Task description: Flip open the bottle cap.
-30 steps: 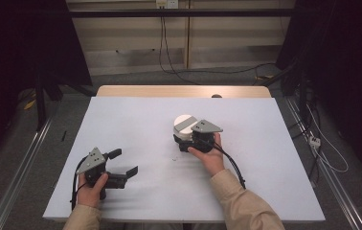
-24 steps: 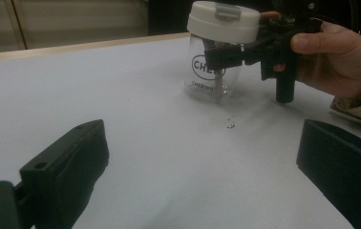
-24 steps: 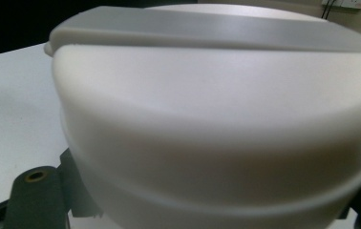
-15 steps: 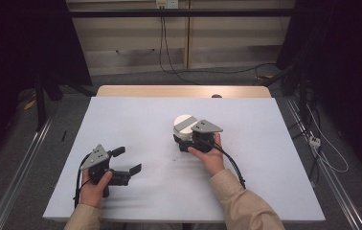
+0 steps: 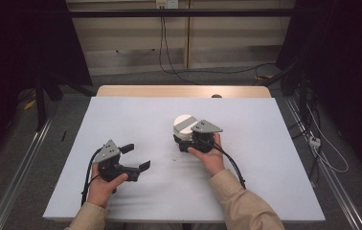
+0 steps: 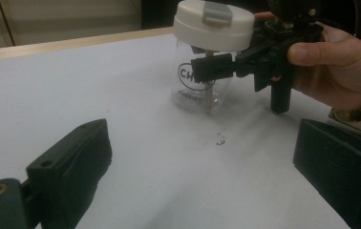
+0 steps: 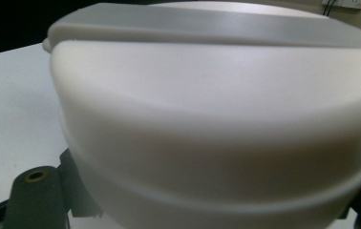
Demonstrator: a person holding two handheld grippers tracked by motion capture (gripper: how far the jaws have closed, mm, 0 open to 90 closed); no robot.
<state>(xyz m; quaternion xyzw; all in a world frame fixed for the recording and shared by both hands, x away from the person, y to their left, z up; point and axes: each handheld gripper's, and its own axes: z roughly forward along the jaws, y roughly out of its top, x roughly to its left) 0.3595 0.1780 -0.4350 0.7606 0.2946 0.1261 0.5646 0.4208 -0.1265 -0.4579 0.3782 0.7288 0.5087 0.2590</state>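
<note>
White desk (image 5: 265, 143) in a dim room. Near, at seven o'clock, my left gripper (image 5: 136, 158) has its fingers apart, empty. Beyond, at centre, right gripper (image 5: 183, 140) is clamped on the jar (image 6: 200, 86); its smooth glass could slip or tip.

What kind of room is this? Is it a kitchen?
Probably not a kitchen, more likely a test lab or workshop. A plain white table stands on a bare floor between dark curtains, loose cables hang from a wall socket, and only one clear jar is set out.
</note>
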